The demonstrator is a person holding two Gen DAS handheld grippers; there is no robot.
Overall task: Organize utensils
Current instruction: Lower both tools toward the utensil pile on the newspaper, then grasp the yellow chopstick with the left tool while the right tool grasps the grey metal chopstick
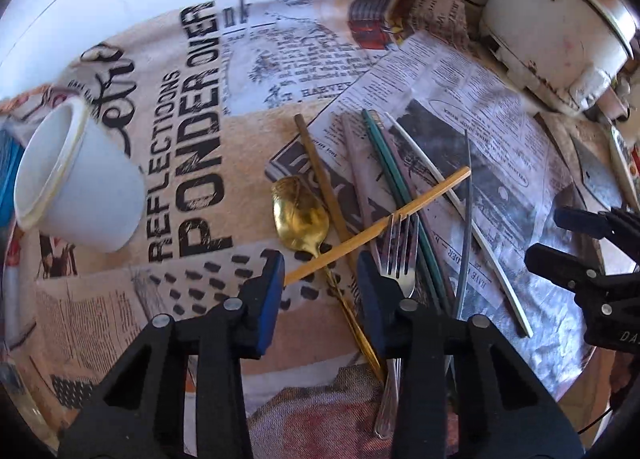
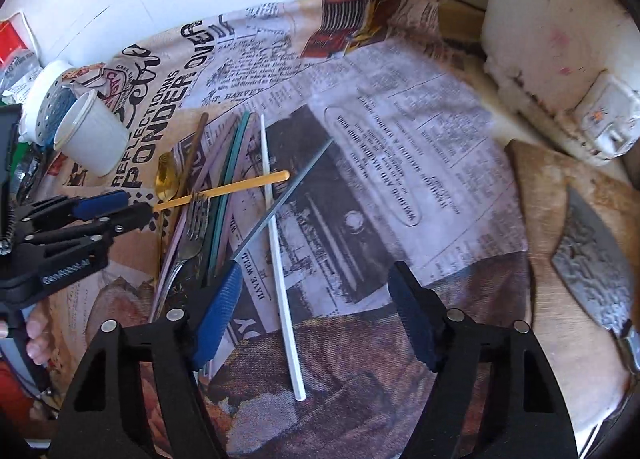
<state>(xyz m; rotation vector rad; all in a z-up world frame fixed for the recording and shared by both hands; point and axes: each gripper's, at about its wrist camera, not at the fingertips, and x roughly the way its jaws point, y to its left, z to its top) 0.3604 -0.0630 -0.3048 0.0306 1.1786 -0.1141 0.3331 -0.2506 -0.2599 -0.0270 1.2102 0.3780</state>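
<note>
A pile of utensils lies on the printed cloth: a gold spoon (image 1: 300, 215), a steel fork (image 1: 398, 263), a yellow chopstick (image 1: 376, 229) lying across them, plus green (image 1: 394, 179), white (image 1: 460, 199), grey (image 1: 466, 219) and brown (image 1: 320, 175) sticks. A white cup (image 1: 76, 179) lies tipped on its side at the left. My left gripper (image 1: 320, 283) is open, its jaws either side of the yellow chopstick's near end and the spoon handle. My right gripper (image 2: 316, 311) is open and empty above the white stick (image 2: 280, 259), right of the pile; it also shows in the left wrist view (image 1: 568, 243).
A white appliance (image 1: 560, 19) stands at the back right by the wall. A grey patterned metal piece (image 2: 592, 259) lies on a worn board at the far right. A perforated white and blue container (image 2: 48, 107) sits behind the cup (image 2: 92, 135).
</note>
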